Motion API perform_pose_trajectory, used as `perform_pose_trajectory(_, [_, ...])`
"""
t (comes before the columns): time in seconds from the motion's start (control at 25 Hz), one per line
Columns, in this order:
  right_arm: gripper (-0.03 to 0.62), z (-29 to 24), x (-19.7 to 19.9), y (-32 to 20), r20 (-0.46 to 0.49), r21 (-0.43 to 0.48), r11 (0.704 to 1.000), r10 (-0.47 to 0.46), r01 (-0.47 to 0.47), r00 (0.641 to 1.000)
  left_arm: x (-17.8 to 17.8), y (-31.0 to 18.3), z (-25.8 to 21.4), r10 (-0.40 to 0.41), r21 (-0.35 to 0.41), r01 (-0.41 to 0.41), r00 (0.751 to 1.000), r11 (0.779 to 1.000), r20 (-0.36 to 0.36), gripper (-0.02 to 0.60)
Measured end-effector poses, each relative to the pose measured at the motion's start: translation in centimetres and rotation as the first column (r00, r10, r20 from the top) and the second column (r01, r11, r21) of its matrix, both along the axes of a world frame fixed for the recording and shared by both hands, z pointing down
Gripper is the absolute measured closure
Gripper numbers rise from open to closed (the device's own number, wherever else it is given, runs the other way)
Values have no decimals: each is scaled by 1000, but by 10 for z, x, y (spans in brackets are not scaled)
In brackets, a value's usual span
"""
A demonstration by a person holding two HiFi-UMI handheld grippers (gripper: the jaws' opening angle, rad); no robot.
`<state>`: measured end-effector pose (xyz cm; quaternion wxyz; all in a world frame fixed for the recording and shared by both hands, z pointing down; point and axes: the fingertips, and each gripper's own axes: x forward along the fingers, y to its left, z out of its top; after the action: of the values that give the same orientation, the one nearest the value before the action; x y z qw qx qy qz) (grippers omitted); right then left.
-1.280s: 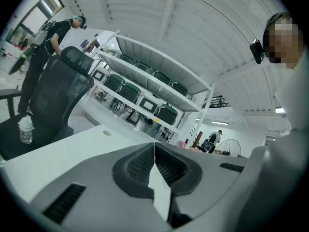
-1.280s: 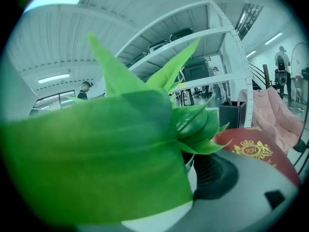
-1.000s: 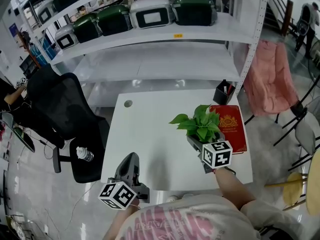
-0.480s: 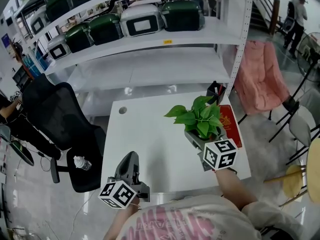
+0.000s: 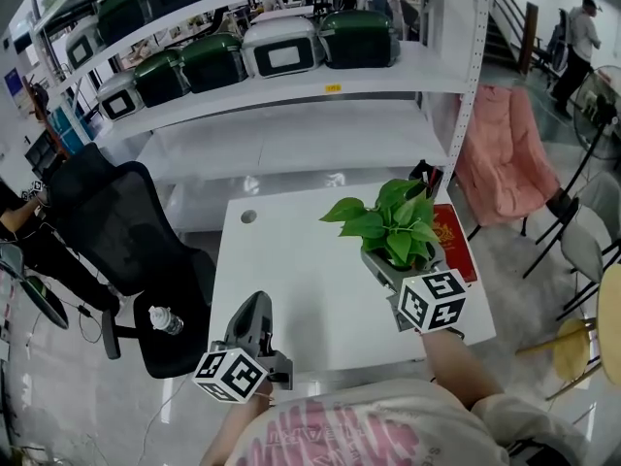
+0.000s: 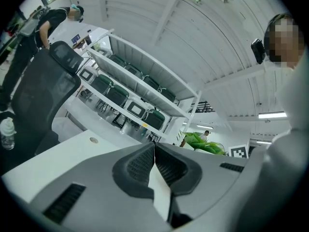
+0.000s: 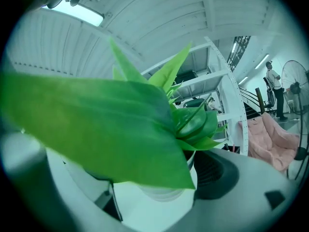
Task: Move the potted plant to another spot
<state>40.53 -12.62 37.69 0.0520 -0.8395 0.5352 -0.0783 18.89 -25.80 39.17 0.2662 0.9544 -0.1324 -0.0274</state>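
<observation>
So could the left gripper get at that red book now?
Probably not easily. The left gripper, jaws together, is at the table's near left edge; the red book lies on the right side, behind the right gripper holding the potted plant.

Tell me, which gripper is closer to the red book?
Right. The right gripper, shut on the potted plant, is just beside the red book; the left gripper is shut, at the table's opposite near corner.
</observation>
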Motion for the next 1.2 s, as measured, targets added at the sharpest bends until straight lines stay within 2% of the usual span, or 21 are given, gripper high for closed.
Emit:
perform_pose_trajectory(0.28, [98,-5,-44,-27,-5,11,1000,-15,15,1000,-46,-25,-5,-22,12,22,1000,1000,-20,557])
perform_pose_trajectory(0.44, [98,-3,-54,-42,-5,5,999,-49,49,999,-62,-35,-7,-72,22,73,997,997,-29,557])
perform_pose_trajectory(0.76, [98,-13,-75,-79,-18,17,983,-180,180,983,-94,-43,-8,-199,14,200,979,980,-40,557])
perform_pose_trajectory(0.84, [98,-16,-81,-95,-8,25,976,-215,215,977,-106,-49,-10,-246,16,246,969,969,-38,557])
perform_pose_trajectory(1.0, [98,-17,-91,-116,4,16,957,-291,290,957,-128,-52,-12,-356,15,356,934,934,-34,557])
perform_pose_trajectory(1.2, [98,-13,-111,-126,15,-14,917,-400,400,917,-153,-37,-11,-454,-9,454,890,891,-23,557])
